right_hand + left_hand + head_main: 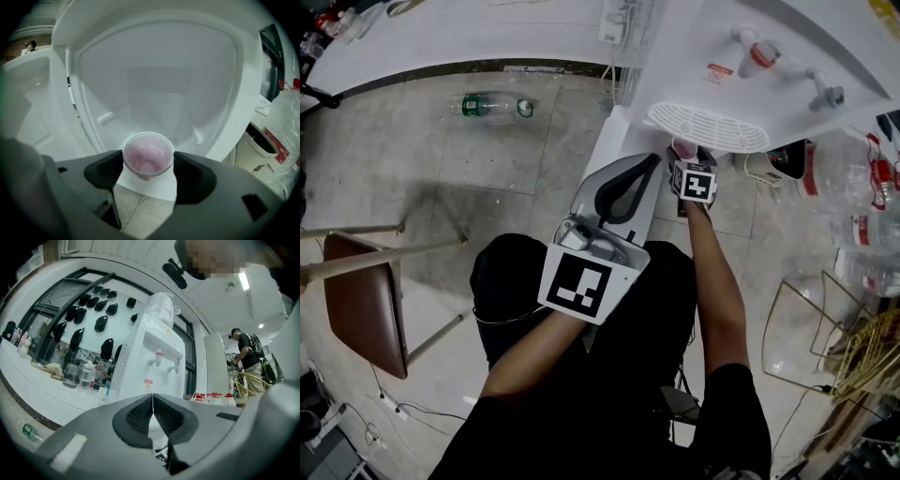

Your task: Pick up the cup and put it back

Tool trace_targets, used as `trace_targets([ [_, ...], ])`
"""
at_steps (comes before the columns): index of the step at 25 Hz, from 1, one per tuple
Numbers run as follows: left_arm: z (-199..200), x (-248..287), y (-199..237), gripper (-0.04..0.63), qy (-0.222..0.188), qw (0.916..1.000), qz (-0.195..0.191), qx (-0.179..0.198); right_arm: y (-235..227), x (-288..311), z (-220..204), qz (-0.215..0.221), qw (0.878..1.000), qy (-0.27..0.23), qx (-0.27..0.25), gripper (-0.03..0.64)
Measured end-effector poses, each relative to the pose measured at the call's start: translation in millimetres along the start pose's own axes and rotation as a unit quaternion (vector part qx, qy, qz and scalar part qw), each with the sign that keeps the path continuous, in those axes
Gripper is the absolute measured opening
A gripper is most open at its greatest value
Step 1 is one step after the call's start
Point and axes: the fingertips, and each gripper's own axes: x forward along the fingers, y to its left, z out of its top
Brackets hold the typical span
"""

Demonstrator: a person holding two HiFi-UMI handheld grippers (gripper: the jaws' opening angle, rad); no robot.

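**Cup Gripped at the Foot of the Water Dispenser**

The upper right of the head view is filled by the white water dispenser point(712, 37), and its tap recess takes up nearly all of the right gripper view. An upturned jug point(161, 305) is seen on top of it in the left gripper view, placed there to feed the taps. How full it is cannot be told.

Several large clear water bottles point(853, 187) are stacked at the right edge of the head view, probably as spares. A small waste bin point(255, 145) with a dark lining stands beside the dispenser, at the right of the right gripper view. Its contents are not shown.

The left gripper point(153, 397) is held back at the centre of the head view, pointed toward the dispenser. Its jaws are pressed together with nothing between them, so it is judged to be idle and kept out of the way.

The right gripper point(147, 164) is reached forward to the dispenser's white drip tray point(708, 127), and its jaws are clamped on the sides of the cup point(147, 157). The cup is pink and translucent, and lies just at the tray's near edge, above centre in the head view. Its open mouth is turned toward the gripper's camera and no liquid is seen inside. Whether its base rests on anything cannot be made out.

A small bottle point(492, 106) with a green label lies on the floor at the upper left.
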Motion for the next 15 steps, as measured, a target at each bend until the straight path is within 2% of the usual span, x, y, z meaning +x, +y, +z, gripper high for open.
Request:
trace_targets([
  [8,-6,7,-8,0.008,0.003,0.9999,-0.010,0.000,11,-52,-1,0.034,0.999,-0.009,0.001,0.322],
  [15,-9,12,-11,0.008,0.003,0.9997,-0.023,-0.001,15,-109,20,0.052,0.998,-0.044,0.002,0.321],
])
